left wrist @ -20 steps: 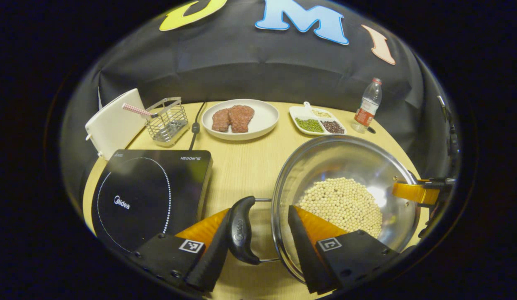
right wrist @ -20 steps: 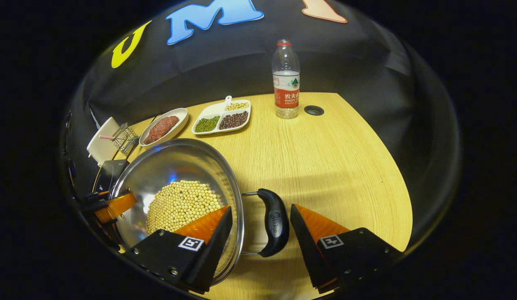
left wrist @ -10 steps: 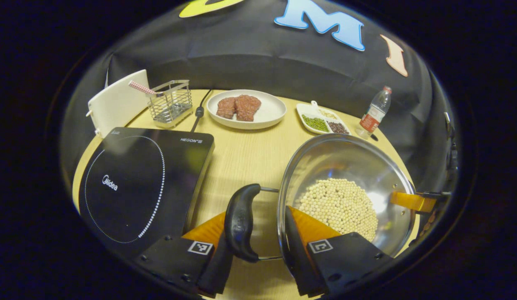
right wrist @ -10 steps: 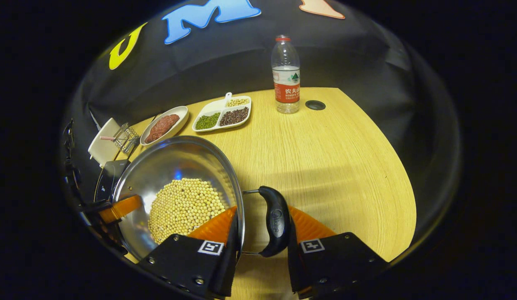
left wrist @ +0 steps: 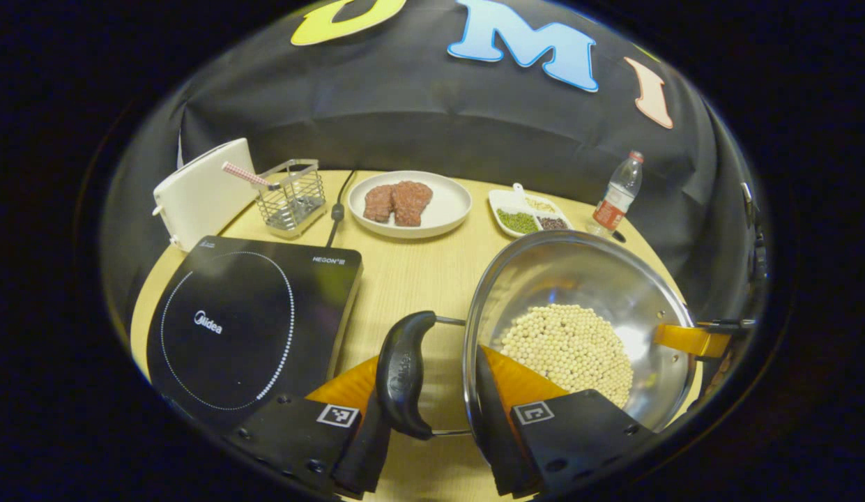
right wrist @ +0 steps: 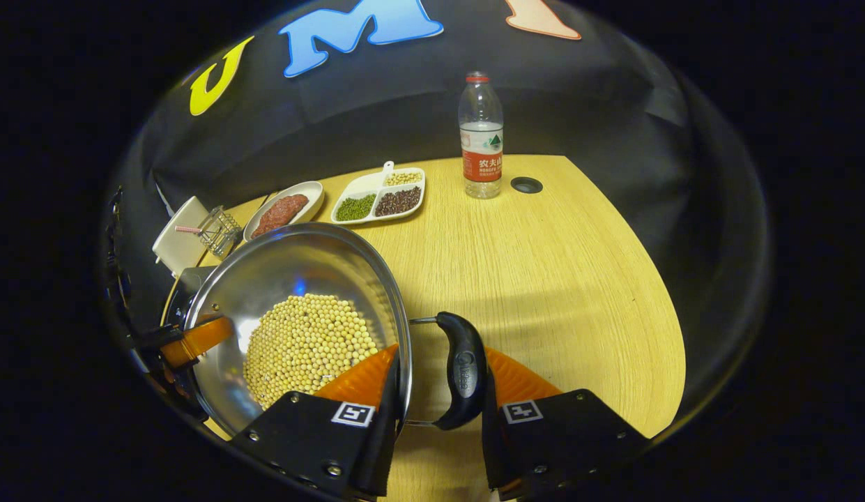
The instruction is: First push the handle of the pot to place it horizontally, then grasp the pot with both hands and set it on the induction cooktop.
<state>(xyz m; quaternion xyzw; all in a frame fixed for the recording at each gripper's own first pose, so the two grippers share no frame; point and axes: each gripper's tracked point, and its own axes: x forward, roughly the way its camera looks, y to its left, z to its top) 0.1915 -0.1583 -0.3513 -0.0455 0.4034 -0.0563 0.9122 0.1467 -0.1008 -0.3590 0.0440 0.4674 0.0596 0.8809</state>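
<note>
Wooden table holds the cooktop at left; pot of beans beside it is now clamped by left gripper and right gripper, closed since a second ago, so lifting looks ready.

Wooden table — cooktop, meat plate, bean tray, bottle.

**Shiny steel, matt cloth, pale wood**

The pot is polished metal, mirror-bright inside, with glossy dark plastic handles. The induction cooktop has a smooth, glassy black top. The worktop shows light wood grain. The bottle is clear plastic; the plate looks glazed white.
</note>
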